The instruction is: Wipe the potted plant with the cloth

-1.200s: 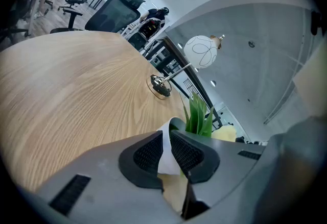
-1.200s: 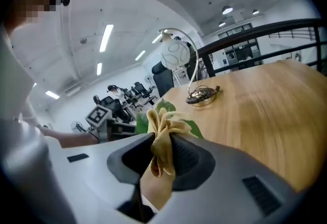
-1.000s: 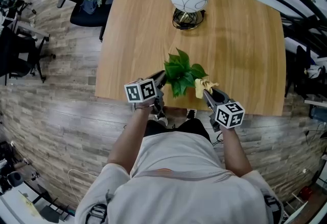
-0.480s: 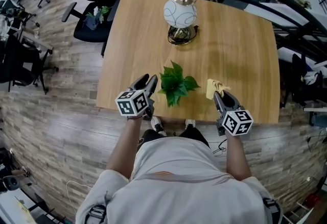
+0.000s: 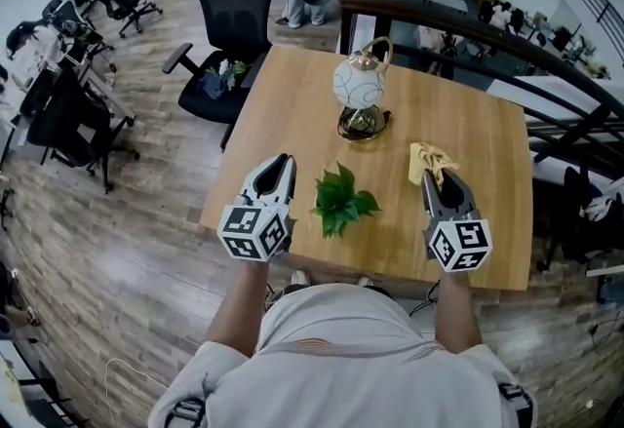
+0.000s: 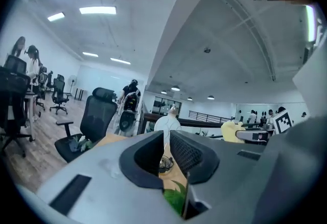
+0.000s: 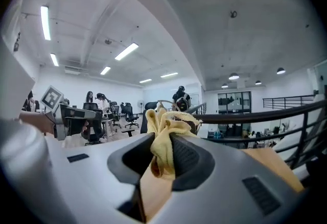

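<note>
The plant (image 5: 341, 202) stands on the desk (image 5: 487, 138) near its front edge, between the two tongs and touched by neither. The left tongs (image 5: 277, 166) hover to its left; they are closing, with a narrow gap and nothing in it. The right tongs (image 5: 442, 178) are clenched on a yellow cloth (image 5: 430, 160), which bunches out past their tips, apart from the plant. Behind the plant sits a white globe (image 5: 358, 83) on a dark base. A black chair (image 5: 232, 7) stands beside the desk's far left corner.
</note>
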### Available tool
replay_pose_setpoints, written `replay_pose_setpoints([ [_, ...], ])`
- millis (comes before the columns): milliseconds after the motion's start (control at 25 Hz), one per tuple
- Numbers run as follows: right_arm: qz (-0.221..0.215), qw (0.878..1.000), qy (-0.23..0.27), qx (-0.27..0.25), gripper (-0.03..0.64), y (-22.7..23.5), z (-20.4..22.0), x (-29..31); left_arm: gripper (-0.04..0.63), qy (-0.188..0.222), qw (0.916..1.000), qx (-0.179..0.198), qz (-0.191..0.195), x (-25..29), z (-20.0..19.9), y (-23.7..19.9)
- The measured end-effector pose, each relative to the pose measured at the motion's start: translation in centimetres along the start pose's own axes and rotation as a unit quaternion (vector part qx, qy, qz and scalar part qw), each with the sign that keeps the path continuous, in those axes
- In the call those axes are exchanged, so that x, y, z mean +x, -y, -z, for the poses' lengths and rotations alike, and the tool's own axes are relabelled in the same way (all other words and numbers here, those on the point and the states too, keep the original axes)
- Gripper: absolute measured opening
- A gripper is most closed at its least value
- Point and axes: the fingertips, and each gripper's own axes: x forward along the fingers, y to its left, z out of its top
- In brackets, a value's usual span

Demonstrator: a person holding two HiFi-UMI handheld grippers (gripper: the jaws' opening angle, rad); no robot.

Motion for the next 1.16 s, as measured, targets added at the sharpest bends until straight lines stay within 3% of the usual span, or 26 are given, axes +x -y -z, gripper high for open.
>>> replay_pose_setpoints([
  [160,-0.019,0.999,0.038,-0.021,0.140,-0.5,-3.3,-0.2,0.020,0.034,0.9981,0.049,-0.014,-1.7,-2.7,2.9],
  [280,-0.027,0.997,0.050,-0.045,0.138,-0.7,-4.8,-0.6,0.015,0.046,0.9968,0.064,-0.014,-2.0,-3.1,5.3],
  [1160,-0.059,0.996,0.046,-0.045,0.138,-1.2,-4.7,-0.4,0.015,0.065,0.9954,0.066,-0.024,-2.4,-3.3,7.2],
])
